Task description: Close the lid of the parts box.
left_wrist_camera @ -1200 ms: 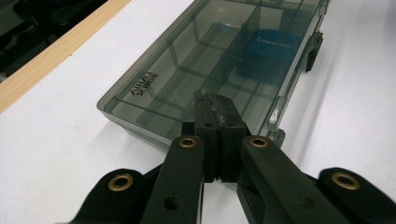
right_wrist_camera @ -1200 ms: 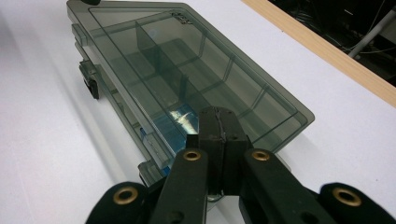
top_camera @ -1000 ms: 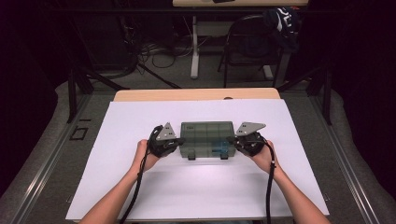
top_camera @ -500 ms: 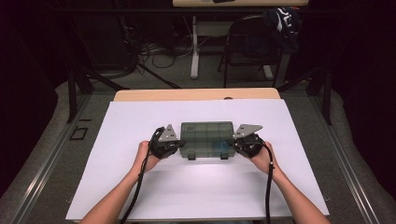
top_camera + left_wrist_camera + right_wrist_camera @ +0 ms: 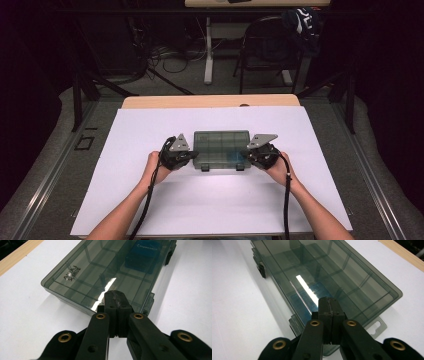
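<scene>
Smoky-grey translucent plastic compartment box [image 5: 221, 148], lid closed, lies mid-sheet on the white paper-covered table [image 5: 150, 200], a blue packet [image 5: 143, 253] inside. Left gripper [image 5: 191, 156] at the box's left end, right gripper [image 5: 248, 156] at its right end; both sets of jaws fully pressed together, holding nothing, tips over the lid edges. Risk, as I judge it: closed tips pushing the smooth lid could slip, or slide the light box across the paper; uneven pressure would pivot it. The front latches [image 5: 204, 168] appear still fastened.
</scene>
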`<state>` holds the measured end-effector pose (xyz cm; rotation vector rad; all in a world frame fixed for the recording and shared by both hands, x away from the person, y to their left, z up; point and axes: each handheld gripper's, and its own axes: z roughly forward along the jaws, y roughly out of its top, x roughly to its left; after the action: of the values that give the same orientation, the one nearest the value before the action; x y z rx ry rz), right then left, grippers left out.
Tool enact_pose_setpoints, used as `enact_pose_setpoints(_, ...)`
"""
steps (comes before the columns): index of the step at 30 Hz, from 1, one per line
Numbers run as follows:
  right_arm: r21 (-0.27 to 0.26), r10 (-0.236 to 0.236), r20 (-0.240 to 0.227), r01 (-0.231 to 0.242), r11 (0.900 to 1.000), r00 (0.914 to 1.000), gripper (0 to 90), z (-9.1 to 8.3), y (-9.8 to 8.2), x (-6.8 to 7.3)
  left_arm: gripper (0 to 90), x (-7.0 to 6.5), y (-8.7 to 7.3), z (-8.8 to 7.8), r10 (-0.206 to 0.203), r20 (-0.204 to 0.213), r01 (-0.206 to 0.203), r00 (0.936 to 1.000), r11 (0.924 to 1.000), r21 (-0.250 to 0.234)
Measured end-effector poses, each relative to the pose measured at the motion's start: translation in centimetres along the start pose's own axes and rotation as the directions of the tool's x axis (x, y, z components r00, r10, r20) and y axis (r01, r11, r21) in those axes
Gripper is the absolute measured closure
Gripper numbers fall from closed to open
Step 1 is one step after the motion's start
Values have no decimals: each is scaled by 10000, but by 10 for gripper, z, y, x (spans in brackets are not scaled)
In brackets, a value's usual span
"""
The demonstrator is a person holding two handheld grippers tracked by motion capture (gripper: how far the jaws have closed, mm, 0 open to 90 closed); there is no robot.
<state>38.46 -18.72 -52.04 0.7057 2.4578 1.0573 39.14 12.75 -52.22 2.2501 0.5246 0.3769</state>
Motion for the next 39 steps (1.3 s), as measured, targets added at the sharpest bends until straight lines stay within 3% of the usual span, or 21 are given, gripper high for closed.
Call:
enact_pose_setpoints(3, 184, -19, -145, 21, 9998, 9999, 900, 0, 1, -1, 899, -1, 0, 0, 74, -60, -73, 10000, 10000, 32)
enact_pose_setpoints(6, -129, 117, -82, -118, 9998, 9999, 900, 1, 0, 0, 899, -1, 1, 0, 41, -57, -41, 10000, 10000, 45)
enact_pose_setpoints(12, 4, 101, -32, -101, 9999, 9999, 894, 1, 0, 0, 893, -2, 1, 1, 35, -126, -35, 9999, 10000, 13)
enact_pose_setpoints(13, -205, 101, 67, -99, 9997, 9999, 880, 2, 0, 1, 884, -2, 1, 1, 42, -150, -42, 9999, 10000, 6)
enact_pose_setpoints(18, 7, 54, 253, -54, 10000, 9997, 826, -1, 3, 2, 769, -5, 5, 3, 198, -121, -197, 9997, 9997, 125)
enact_pose_setpoints(23, -162, 345, 273, -340, 9993, 9990, 623, -10, 7, 2, 521, -6, 7, -3, -159, -13, 160, 9999, 9999, 44)
enact_pose_setpoints(27, -157, 779, 120, -777, 9969, 9969, 447, -15, 7, 4, 401, -5, 6, -9, -625, -85, 624, 9980, 9980, -123)
enact_pose_setpoints(31, -30, 816, -74, -816, 9967, 9966, 321, -16, 6, 8, 279, -9, 6, -15, -633, -214, 630, 9978, 9979, -174)
enact_pose_setpoints(33, 184, 802, -39, -801, 9966, 9968, 206, -17, 7, 10, 208, -11, 6, -18, -613, -197, 610, 9979, 9980, -158)
enact_pose_setpoints(39, -34, 768, -48, -769, 9970, 9970, 117, -23, 6, 15, 98, -16, 3, -25, -642, -195, 639, 9977, 9978, -164)
